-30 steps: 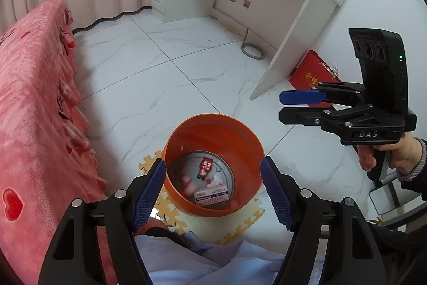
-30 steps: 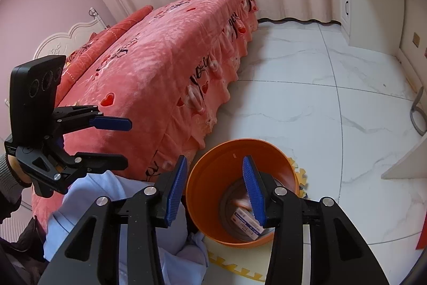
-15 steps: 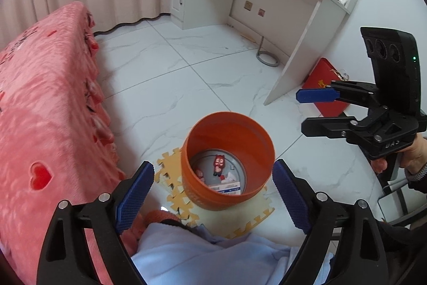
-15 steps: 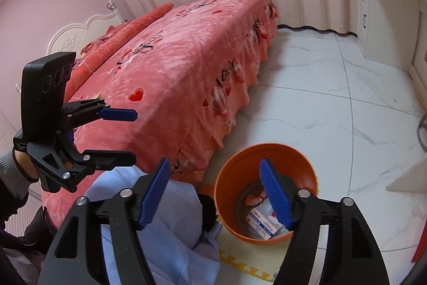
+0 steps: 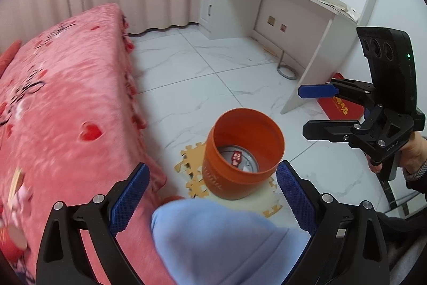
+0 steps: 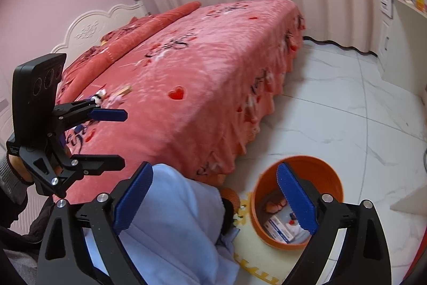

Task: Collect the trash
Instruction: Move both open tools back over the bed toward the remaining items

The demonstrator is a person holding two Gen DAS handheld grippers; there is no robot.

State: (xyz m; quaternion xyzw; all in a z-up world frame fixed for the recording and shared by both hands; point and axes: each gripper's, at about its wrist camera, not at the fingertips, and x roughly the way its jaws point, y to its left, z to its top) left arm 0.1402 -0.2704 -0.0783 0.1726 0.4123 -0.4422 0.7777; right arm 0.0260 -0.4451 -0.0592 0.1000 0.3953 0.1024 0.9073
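We see the orange bin (image 5: 241,151) standing upright on a yellow foam mat (image 5: 192,172) on the white tiled floor (image 5: 202,82), just beside the corner of the bed (image 5: 66,108). Inside the bin lie a small red wrapper (image 5: 236,157), a white-and-blue box (image 6: 279,229) and some pinkish scraps (image 6: 275,205); all rest on its bottom. On the bed, well apart from the bin, we note a few small bits of litter (image 6: 117,95) on the pink cover.

The left gripper (image 5: 210,198) hangs above and near the bin, its jaws having just been opening and now spread wide, nothing between them. The right gripper (image 6: 214,200) is also above the bin side, its jaws likewise just opened wide and empty. A light blue knee (image 5: 226,239) shows below both grippers, next to the bin. A white desk (image 5: 307,7) stands beyond the bin.
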